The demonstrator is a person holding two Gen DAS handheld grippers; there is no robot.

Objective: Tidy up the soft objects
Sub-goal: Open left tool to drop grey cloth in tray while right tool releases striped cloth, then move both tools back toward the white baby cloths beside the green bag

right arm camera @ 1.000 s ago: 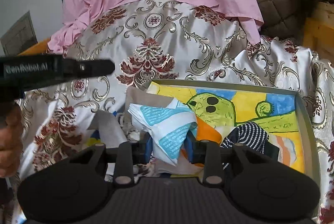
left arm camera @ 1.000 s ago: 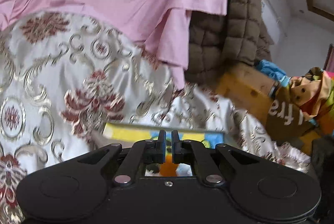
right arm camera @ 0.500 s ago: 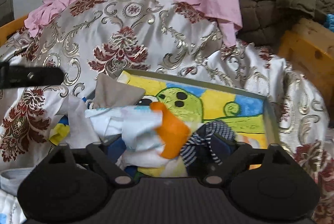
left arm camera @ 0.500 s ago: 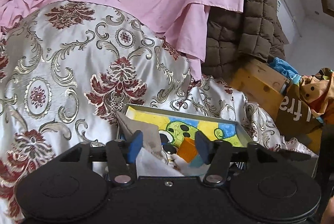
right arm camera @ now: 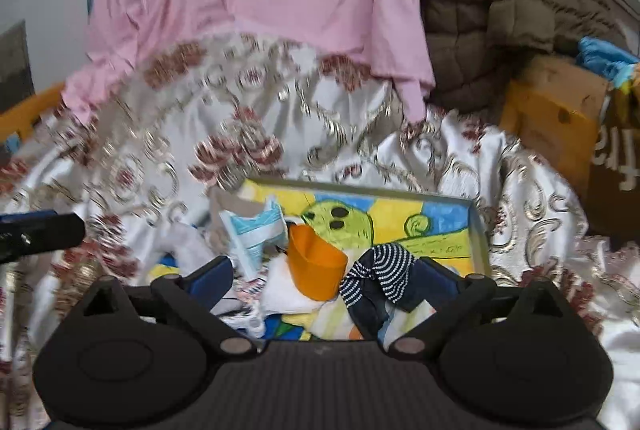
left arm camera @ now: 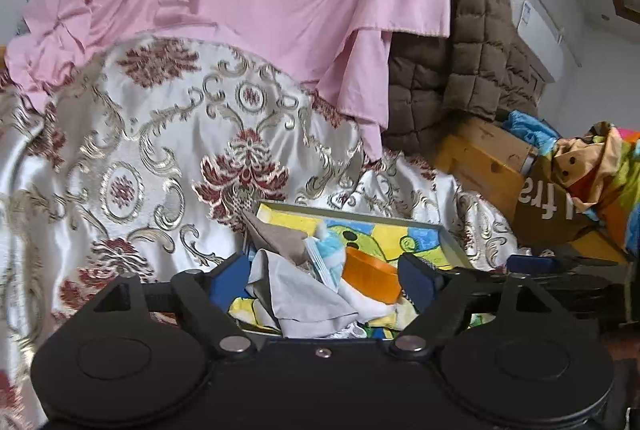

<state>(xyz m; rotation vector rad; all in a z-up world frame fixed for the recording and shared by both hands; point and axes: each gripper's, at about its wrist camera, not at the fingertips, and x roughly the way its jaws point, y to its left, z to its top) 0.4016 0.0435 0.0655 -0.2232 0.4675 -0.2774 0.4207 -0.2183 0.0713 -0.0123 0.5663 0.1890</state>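
Both claws have just been opening and pulling back from the tray (right arm camera: 478,226): the right claw (right arm camera: 324,284), a second ago clamped on the blue-and-white cloth (right arm camera: 256,234), now gapes with nothing pressed between its pads, and the left claw (left arm camera: 322,280) likewise stands released. The soft pile lies heaped at the tray's near left corner on the brocade bedspread (left arm camera: 160,157), straight ahead of both claws. The striped sock (right arm camera: 380,270) sits toward the right claw's right pad, its length running toward the tray's near edge, so the right hand seems nearer to it.
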